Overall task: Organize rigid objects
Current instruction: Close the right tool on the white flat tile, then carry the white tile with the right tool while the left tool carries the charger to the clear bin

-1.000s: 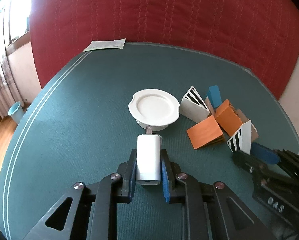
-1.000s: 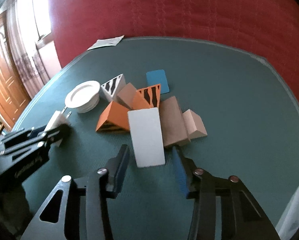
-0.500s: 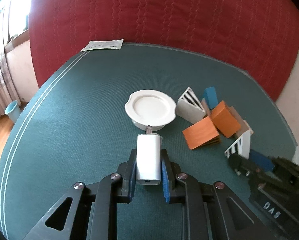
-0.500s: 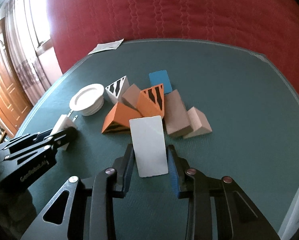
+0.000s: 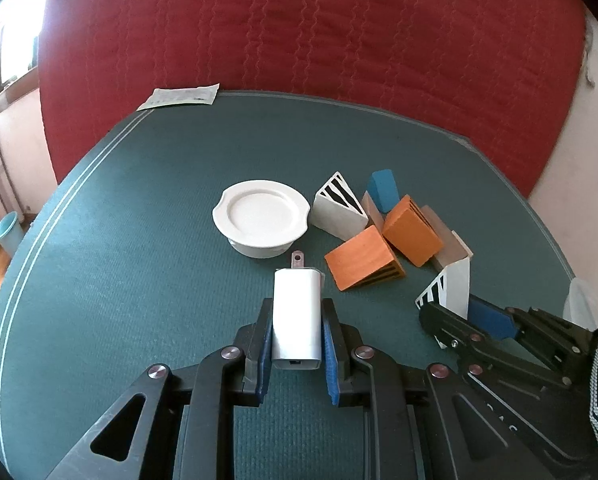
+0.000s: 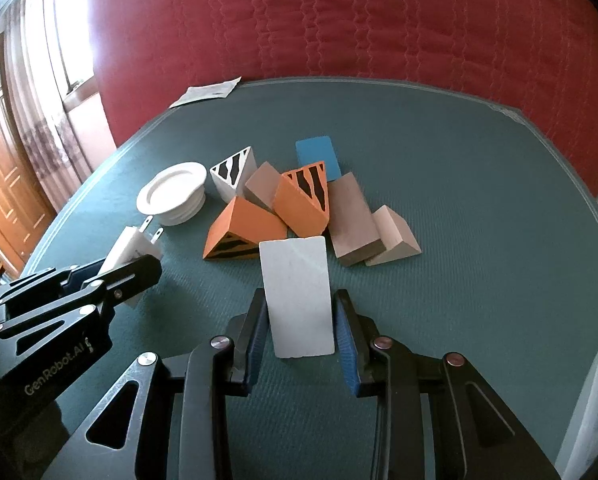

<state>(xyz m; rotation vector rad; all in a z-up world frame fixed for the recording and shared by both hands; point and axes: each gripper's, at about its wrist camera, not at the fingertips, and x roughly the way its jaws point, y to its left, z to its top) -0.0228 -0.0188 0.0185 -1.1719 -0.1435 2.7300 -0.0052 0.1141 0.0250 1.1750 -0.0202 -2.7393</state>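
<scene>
Right claw [image 6: 301,320] now clamped on white wedge [image 6: 299,300]; left claw [image 5: 297,338] grips one charger [image 5: 297,316]; one plate [image 5: 261,216].

Hand-held grippers: two [image 5: 297,336] [image 6: 301,318]. White charger [image 5: 297,316]: one. White plate [image 5: 261,216]: one. Wedge blocks: two white zebra-striped, two orange, three tan. Blue block [image 6: 317,158]: one. Paper slip [image 5: 181,97]: one.

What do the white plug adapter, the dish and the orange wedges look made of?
Plug adapter: glossy white plastic with metal prongs. Dish: likely glazed ceramic, smooth with a soft sheen. Orange wedges: probably painted wood, with a matte coat and crisp edges.
</scene>
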